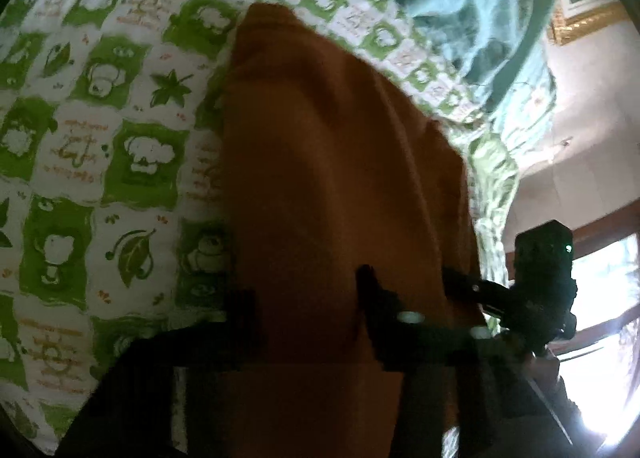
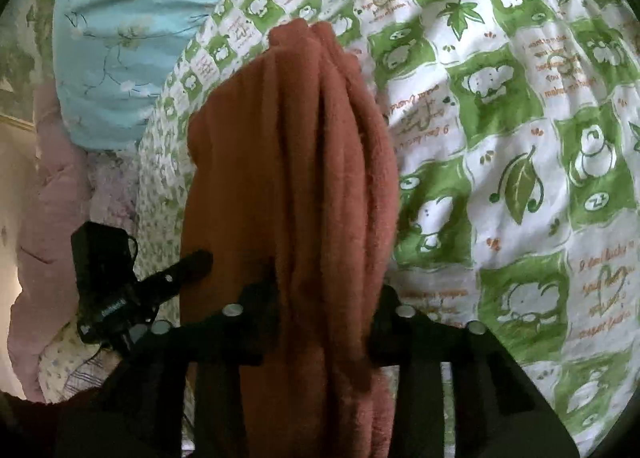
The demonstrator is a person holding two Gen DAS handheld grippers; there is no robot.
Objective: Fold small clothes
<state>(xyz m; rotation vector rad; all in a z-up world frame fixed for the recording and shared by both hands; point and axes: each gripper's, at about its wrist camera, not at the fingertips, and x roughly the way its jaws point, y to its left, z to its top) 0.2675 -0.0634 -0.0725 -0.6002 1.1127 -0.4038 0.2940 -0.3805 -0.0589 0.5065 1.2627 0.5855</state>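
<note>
Both grippers are clamping down on the same rust-orange cloth (image 2: 292, 177), which is hanging bunched above the green-and-white printed bedspread (image 2: 500, 129). The right gripper (image 2: 316, 322) is pinching a thick, ridged gather of the fabric between narrow jaws, several layers stacked in the bite. In the left wrist view the left gripper (image 1: 308, 310) is gripping a flatter stretch of that cloth (image 1: 332, 161), jaws drawn in close on it, with the right tool showing just beside it on the right.

Here is the worry: the right side is holding a wad, not a clean edge, so any fold from here is likely carrying creases along with it. The two grips are sitting near each other, so the free end is dangling slack and could be dragging or folding under itself. A thick bundle could also be slipping out layer by layer. The blue floral fabric (image 2: 132, 37) is lying at the far left, close enough to snag.
</note>
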